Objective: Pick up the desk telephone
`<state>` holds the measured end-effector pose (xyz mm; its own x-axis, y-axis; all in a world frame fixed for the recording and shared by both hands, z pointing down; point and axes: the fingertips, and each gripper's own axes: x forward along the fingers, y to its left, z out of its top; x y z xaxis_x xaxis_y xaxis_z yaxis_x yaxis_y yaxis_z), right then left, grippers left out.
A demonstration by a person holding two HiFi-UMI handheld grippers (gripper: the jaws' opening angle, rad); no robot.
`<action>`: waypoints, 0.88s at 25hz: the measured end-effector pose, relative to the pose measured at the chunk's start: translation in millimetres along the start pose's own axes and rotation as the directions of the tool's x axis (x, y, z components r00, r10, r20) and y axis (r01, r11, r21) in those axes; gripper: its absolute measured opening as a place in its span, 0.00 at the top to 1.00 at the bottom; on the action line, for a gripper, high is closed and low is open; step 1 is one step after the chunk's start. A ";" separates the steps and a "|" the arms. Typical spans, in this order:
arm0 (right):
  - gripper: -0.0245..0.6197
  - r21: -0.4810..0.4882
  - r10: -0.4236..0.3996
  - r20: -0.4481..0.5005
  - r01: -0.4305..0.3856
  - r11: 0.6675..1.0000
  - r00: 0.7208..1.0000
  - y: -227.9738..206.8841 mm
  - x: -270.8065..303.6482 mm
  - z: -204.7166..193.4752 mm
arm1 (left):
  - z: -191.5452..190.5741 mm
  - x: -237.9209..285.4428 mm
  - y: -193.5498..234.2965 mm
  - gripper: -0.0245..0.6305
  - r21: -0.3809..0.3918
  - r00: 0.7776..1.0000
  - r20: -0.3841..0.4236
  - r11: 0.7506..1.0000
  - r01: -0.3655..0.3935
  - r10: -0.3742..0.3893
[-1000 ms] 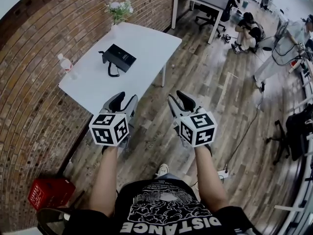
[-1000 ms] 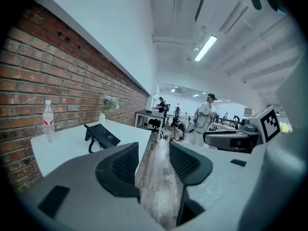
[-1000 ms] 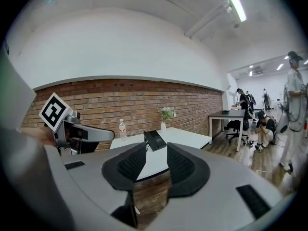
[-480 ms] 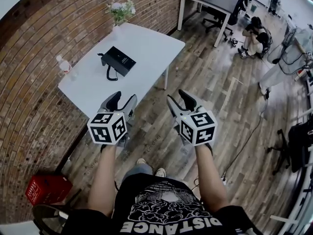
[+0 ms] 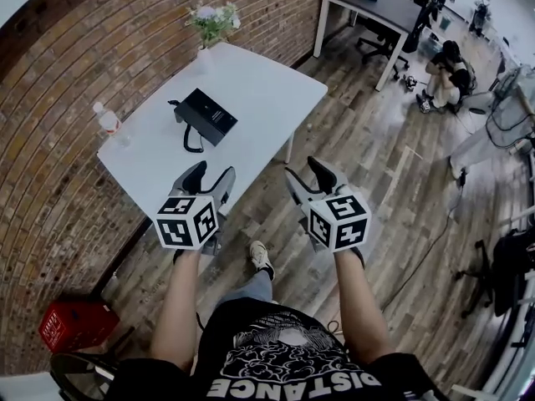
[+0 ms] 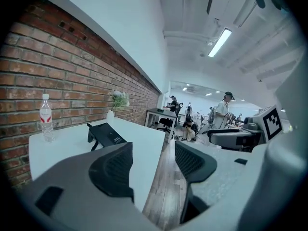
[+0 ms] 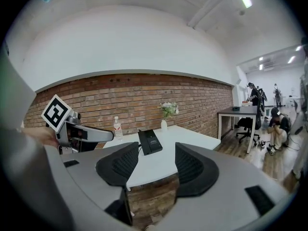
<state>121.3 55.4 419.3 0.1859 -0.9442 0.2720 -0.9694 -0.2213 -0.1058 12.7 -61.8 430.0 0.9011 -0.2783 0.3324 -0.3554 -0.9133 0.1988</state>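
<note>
Your left gripper (image 5: 211, 175) and right gripper (image 5: 307, 176) hover over open floor (image 5: 359, 140) before the tabletop's (image 5: 251, 82) near edge. The fingers (image 6: 113, 170) have just been opening and are spread, with nothing between them. The desk telephone (image 5: 206, 112) lies mid-tabletop.

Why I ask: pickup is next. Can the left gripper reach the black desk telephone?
Probably not yet: the left gripper, empty jaws just opening, hangs short of the telephone; way looks free.

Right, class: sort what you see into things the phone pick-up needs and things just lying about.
Needed: telephone, the table under it, left gripper and right gripper, both empty, jaws just been opening.
Lying about: water bottle, vase of flowers, red crate, dark desk.
</note>
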 end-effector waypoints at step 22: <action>0.58 -0.040 0.162 -0.105 -0.167 0.985 0.981 -35.0 213.5 51.2 | 45.4 119.3 153.5 0.56 -0.107 0.988 -0.043 0.983 -0.150 0.146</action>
<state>203.1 -151.0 432.1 0.0085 -0.9366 0.3503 -0.9925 -0.0507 -0.1116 77.0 -248.7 458.3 0.8280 -0.3955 0.3975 -0.5110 -0.8241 0.2444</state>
